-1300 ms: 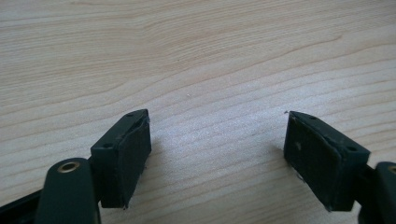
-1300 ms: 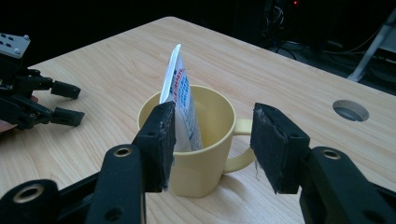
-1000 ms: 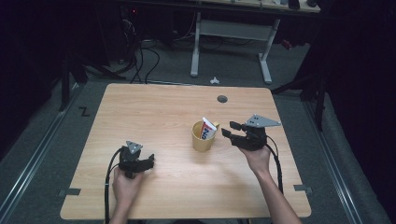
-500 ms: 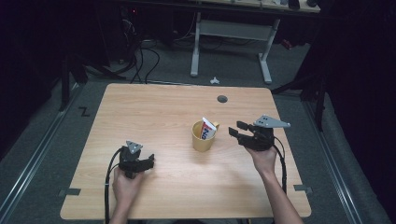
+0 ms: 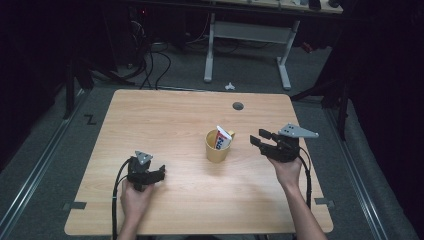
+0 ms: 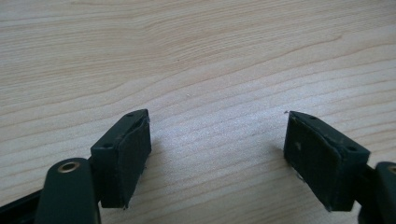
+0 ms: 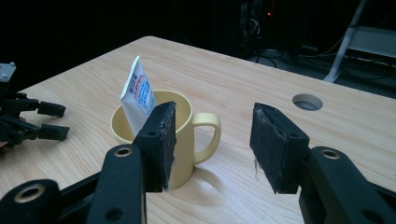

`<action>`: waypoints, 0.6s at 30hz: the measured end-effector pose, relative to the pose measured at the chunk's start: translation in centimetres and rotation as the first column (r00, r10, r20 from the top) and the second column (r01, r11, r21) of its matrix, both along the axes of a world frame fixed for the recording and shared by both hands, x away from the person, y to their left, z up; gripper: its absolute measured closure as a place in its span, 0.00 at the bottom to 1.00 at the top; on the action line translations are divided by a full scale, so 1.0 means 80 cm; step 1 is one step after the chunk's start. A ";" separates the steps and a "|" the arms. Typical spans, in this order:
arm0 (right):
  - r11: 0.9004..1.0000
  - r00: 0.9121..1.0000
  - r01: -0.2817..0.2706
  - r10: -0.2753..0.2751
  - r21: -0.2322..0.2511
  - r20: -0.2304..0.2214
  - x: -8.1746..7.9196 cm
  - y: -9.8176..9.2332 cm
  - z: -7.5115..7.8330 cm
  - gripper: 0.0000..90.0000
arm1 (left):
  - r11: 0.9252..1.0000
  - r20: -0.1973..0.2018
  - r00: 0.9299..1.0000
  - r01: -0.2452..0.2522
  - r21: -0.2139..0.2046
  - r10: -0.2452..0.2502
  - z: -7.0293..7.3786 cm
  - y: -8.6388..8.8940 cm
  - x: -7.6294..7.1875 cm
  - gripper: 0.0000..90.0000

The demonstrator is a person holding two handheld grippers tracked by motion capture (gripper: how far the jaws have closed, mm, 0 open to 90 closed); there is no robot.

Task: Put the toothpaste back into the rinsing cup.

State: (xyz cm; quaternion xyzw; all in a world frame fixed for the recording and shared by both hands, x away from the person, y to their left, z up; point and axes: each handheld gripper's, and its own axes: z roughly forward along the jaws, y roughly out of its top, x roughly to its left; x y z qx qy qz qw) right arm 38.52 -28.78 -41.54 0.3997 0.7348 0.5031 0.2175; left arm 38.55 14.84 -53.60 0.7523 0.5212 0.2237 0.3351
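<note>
Pale wood-grain table (image 5: 165, 120) fronts a dark room. Ahead of the right gripper (image 7: 212, 140), whose jaws stand spread with nothing between them, a yellow mug (image 7: 180, 133) holds an upright white sachet (image 7: 137, 95); its red and blue print is too blurred to read. Farther off, the left gripper (image 6: 217, 156) also gapes over bare wood.
</note>
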 end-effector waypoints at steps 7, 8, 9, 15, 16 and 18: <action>1.000 1.000 0.013 -0.013 0.013 -0.001 -0.003 -0.009 -0.001 0.56 | 1.000 0.000 1.000 0.000 0.000 0.000 0.000 0.000 0.000 0.26; 1.000 1.000 0.015 -0.015 0.016 0.000 -0.004 -0.010 -0.002 0.56 | 1.000 0.000 1.000 0.000 0.000 0.000 0.000 0.000 0.000 0.26; 1.000 1.000 0.016 -0.016 0.017 -0.002 -0.004 -0.011 -0.002 0.56 | 1.000 0.000 1.000 0.000 0.000 0.000 0.000 0.000 0.000 0.26; 0.999 1.000 0.028 -0.028 0.026 -0.004 -0.007 -0.018 -0.004 0.56 | 1.000 0.000 1.000 0.000 0.000 0.000 0.000 0.000 0.000 0.26; 0.999 1.000 0.028 -0.028 0.027 -0.003 -0.007 -0.020 -0.004 0.56 | 1.000 0.001 1.000 -0.001 0.000 0.001 0.000 0.000 0.000 0.26; 0.999 0.999 0.032 -0.032 0.032 -0.003 -0.008 -0.022 -0.005 0.57 | 1.000 0.000 1.000 0.000 0.000 0.000 0.000 0.000 0.000 0.26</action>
